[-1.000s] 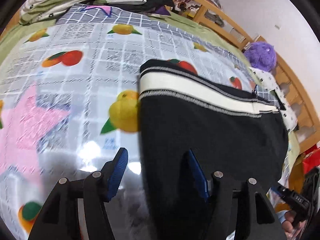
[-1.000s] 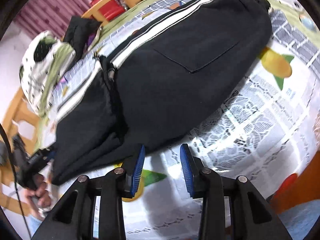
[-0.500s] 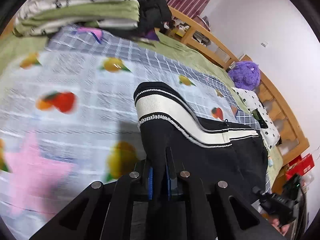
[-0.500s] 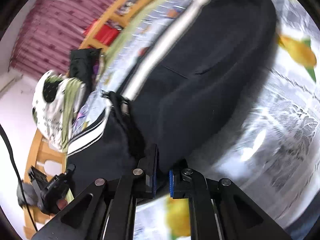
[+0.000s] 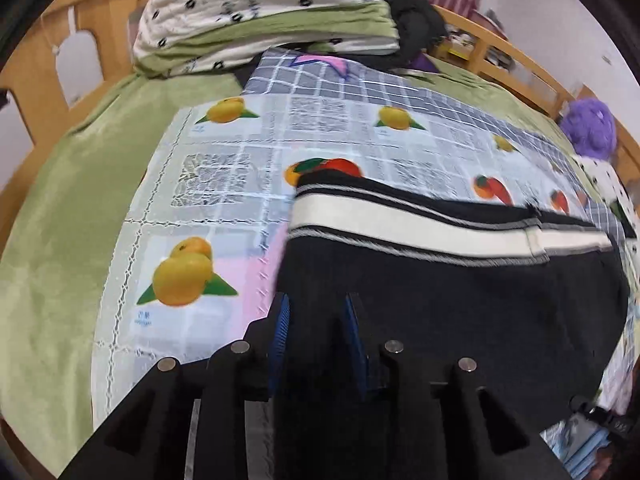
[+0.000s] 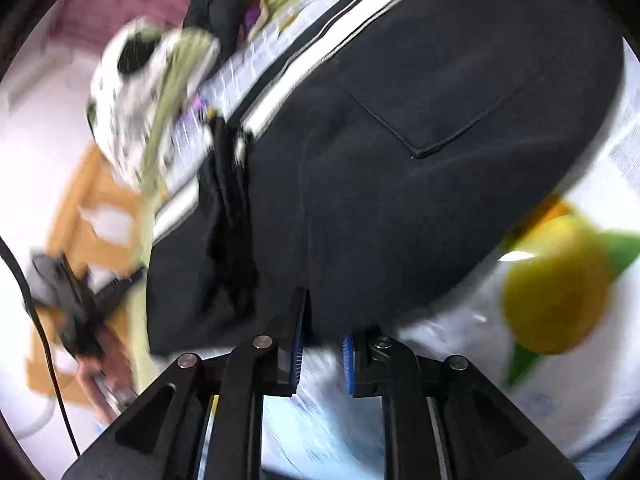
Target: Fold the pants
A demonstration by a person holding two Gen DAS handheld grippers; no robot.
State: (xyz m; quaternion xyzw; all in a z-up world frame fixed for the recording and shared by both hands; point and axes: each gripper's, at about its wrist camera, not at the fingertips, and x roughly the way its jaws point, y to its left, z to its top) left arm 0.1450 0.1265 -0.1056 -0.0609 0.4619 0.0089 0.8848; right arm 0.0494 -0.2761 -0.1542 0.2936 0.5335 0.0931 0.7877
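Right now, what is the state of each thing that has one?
Black pants: folded over, lying on the bed.
Left tongs: opening, pants fabric between the pads.
Right tongs: opening at the pants' edge.
Folded bedding: stacked behind.

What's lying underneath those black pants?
The black pants lie on a fruit-print plastic sheet spread over a green blanket. Printed oranges and tomatoes show around the pants' edges; whatever pattern or object sits directly beneath the fabric is covered and can't be seen.
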